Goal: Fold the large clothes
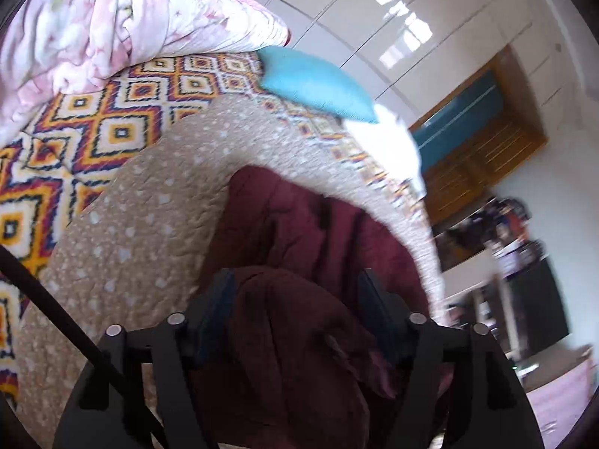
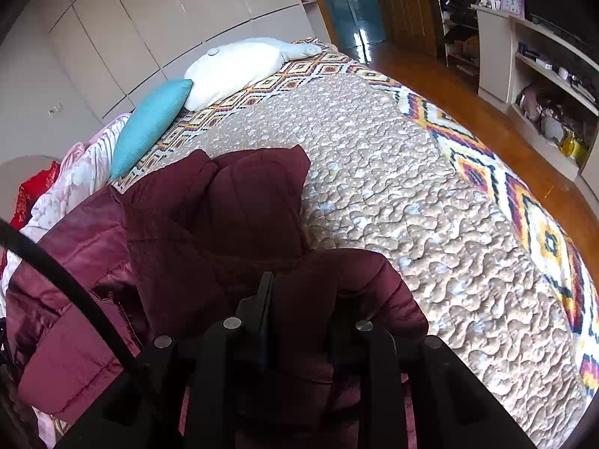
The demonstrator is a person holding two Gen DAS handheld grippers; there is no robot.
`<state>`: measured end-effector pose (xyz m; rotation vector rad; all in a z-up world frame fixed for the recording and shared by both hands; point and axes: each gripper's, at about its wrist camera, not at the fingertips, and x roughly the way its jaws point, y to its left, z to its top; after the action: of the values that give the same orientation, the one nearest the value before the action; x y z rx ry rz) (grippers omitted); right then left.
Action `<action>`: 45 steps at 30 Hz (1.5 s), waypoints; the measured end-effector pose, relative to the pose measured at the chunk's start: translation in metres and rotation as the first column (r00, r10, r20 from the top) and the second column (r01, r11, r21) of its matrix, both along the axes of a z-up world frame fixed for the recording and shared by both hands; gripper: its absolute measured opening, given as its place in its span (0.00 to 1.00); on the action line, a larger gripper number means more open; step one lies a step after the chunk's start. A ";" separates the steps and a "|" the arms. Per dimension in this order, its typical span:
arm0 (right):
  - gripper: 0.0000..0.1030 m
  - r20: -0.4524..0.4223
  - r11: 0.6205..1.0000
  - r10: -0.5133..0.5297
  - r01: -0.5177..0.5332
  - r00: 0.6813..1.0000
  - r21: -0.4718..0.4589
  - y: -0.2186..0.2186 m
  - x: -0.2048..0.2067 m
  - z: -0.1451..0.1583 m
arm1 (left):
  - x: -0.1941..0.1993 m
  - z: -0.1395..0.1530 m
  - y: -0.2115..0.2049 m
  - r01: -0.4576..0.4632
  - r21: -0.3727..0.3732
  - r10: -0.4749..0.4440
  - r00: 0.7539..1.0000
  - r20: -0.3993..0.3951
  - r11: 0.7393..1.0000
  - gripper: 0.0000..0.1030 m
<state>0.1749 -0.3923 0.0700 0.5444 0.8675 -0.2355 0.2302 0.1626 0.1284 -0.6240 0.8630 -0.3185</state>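
My left gripper (image 1: 295,292) stands spread, maroon coat (image 2: 224,205) fabric bunched loosely between its fingers. My right gripper (image 2: 299,299) pinches a coat fold. The coat lies on the near left of the beige quilt (image 2: 411,187), teal pillow (image 2: 149,123) beyond.

Jacket (image 2: 209,224) lies on quilt (image 2: 374,187) (pillows (image 2: 149,123) behind).
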 end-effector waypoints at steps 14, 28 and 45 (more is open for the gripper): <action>0.83 0.268 0.946 -0.066 -0.025 0.961 0.323 -0.029 -0.021 0.055 | -0.006 0.017 0.017 0.006 0.127 -0.012 0.999 0.046 0.992 0.78; 0.89 -0.013 0.946 0.219 -0.216 0.976 -0.242 0.011 0.027 0.024 | 0.050 -0.048 -0.012 0.254 0.152 -0.254 0.967 -0.019 0.955 0.78; 0.34 -0.090 0.950 0.154 -0.172 0.984 -0.260 0.007 0.068 -0.004 | 0.093 -0.050 -0.066 0.245 0.220 -0.244 0.969 -0.031 0.944 0.38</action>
<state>0.2431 -0.3854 0.0658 0.2124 0.9251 -0.2163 0.3237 0.0968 0.0787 -0.3081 0.9663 -0.4381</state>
